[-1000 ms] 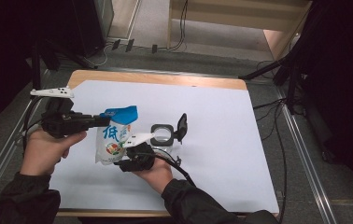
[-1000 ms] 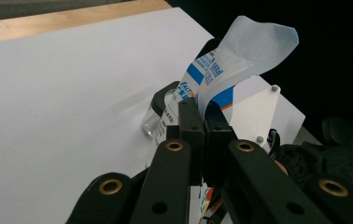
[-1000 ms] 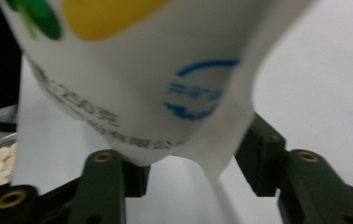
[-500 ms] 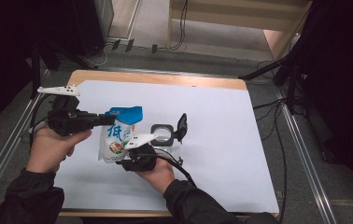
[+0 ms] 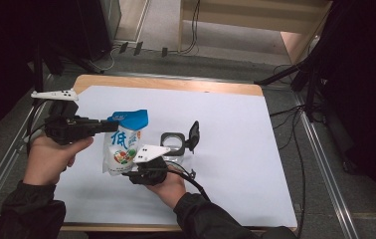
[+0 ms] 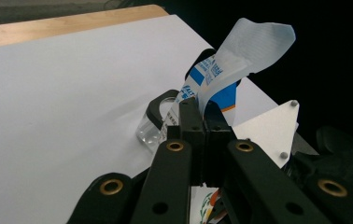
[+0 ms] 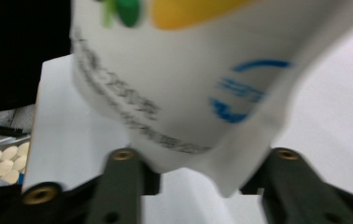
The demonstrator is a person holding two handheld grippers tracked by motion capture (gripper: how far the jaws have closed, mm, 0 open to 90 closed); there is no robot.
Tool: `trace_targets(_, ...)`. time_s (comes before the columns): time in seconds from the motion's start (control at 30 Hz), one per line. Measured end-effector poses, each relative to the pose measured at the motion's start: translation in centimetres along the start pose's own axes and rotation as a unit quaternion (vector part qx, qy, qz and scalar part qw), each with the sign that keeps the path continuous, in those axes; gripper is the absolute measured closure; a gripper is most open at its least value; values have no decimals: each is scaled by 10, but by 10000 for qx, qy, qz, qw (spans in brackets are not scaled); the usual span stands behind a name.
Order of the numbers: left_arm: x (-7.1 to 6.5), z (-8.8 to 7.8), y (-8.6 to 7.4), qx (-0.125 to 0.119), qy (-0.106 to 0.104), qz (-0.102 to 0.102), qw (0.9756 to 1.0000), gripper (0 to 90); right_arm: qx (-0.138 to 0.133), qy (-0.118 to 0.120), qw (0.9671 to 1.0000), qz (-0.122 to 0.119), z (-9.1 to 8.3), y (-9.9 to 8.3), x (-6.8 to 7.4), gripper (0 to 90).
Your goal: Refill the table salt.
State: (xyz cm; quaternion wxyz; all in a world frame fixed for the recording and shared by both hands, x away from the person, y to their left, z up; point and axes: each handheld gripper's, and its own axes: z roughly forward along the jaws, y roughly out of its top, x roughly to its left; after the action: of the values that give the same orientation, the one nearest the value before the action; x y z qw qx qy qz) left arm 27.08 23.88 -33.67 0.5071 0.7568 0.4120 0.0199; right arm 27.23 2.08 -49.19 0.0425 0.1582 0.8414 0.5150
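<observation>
Lifted a little nearer upright since a second ago, pouch (image 5: 125, 143) now with blue top raised toward the far side; left hand and right hand in much the same spots as before.

Far left, near edge: left hand (image 5: 51, 157) gripping left tool (image 5: 107, 126), pointed right across the worktop (image 5: 235, 149). Jaws pressed together on the pouch's top seal; in the left gripper view the pads flat against each other with the pale sealed strip (image 6: 240, 51) sticking up past them, bent over to the right.

Just right of that: pouch, white with blue header and fruit print, hanging between both tools above the white sheet, left of centre, toward the near side.

Next right, under the pouch's lower end: right tool (image 5: 135, 172), grey three-cornered plate (image 5: 150, 152) on top, held in right hand (image 5: 168, 186). Jaws just been closing, pouch's bottom corner between them. In the right gripper view, pouch (image 7: 188, 88) blurred, lower fold down between the two jaws; contact with the pads not certain, a gap seen on either side.

Right again, just beside the right tool, far side: small clear container (image 5: 173, 144) with black rim, its black lid (image 5: 194, 135) flipped up on the right. Resting on the sheet, apart from the pouch.

Right half of worktop: plain white sheet, wooden edge along the far side.
</observation>
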Motion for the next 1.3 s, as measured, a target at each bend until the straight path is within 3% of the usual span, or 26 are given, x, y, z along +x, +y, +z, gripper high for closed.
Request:
trace_targets(0.23, 2, 5, -1, 47, -160, 30, 9999, 880, 64, 136, 9999, 69, 0, -2, -2, 694)
trace_targets(0.37, 3, 9, -3, 197, -32, 83, 9998, 862, 85, 173, 9997, 155, 0, -2, -3, 704)
trace_targets(0.43, 4, 12, -3, 241, -101, 74, 9996, 859, 121, 153, 9997, 148, 1, -3, -4, 705)
trace_targets(0.6, 3, 17, -5, 394, 10, 176, 9991, 835, 135, 157, 9995, 221, 0, -5, -7, 709)
trace_targets(0.77, 5, 20, -8, 436, -100, 53, 9990, 802, 122, 223, 9992, 322, -2, -4, -9, 712)
trace_targets(0.87, 5, 23, -9, 449, -150, 31, 9989, 841, 121, 243, 9988, 404, -2, -5, -12, 713)
trace_targets(1.07, -3, 27, -7, 406, 184, 128, 9989, 900, 129, 134, 9992, 368, -2, -6, -10, 693)
trace_targets(1.13, -4, 27, -6, 395, 192, 109, 9990, 900, 88, 165, 9989, 424, -2, -7, -11, 667)
trace_targets(1.2, -5, 29, -6, 427, 285, 123, 9986, 900, 47, 108, 9990, 420, -2, -8, -9, 581)
trace_targets(1.3, -6, 34, -7, 526, 321, 115, 9980, 900, 39, -14, 9995, 307, -1, -9, -3, 575)
